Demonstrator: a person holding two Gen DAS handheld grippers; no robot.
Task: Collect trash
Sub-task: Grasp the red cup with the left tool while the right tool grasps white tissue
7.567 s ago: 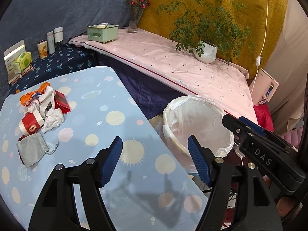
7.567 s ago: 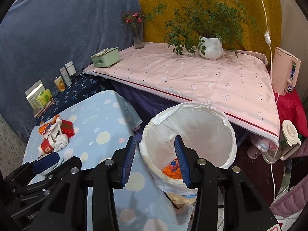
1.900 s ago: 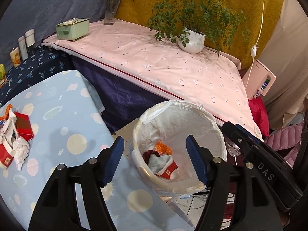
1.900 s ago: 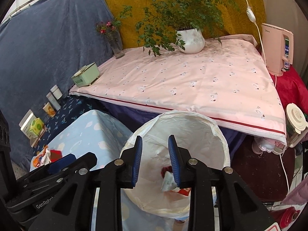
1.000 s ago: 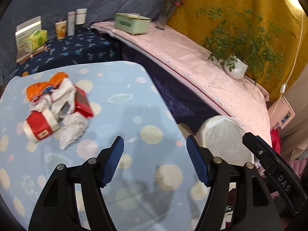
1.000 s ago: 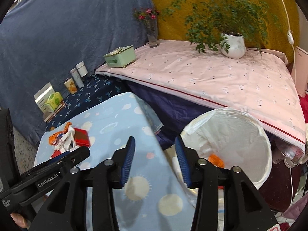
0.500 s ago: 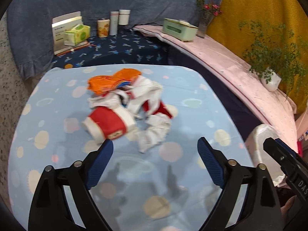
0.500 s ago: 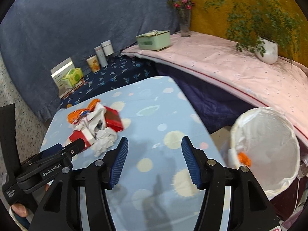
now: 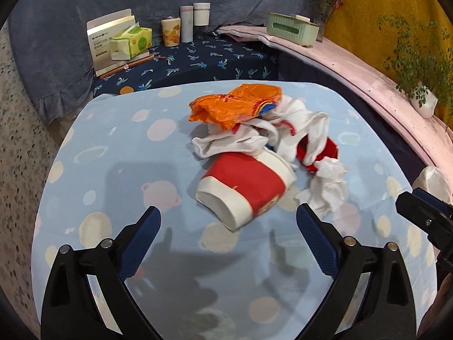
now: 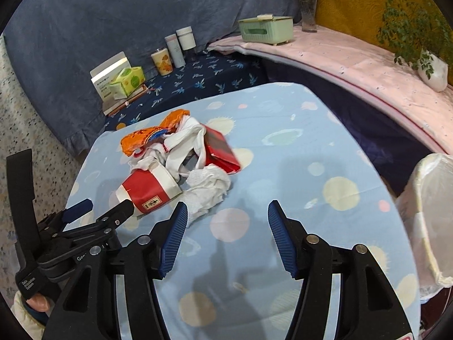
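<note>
Swung back from the bin (image 10: 430, 212) to the trash pile: left gripper (image 9: 228, 233) and right gripper (image 10: 228, 235) gaping, empty. Remaining at twelve o'clock: red cup (image 9: 243, 189), orange wrapper (image 9: 235, 106), crumpled tissue (image 9: 328, 184).

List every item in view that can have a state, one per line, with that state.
Left tool: open, empty, just short of the cup.
Right tool: open, empty.
Red paper cup: on its side, base toward the camera.
Orange wrapper: crumpled, at the pile's far edge.
Tissue wad: crumpled, beside the cup.
Red box: tilted, within the pile.
Lined bin: upright beside the table.
</note>
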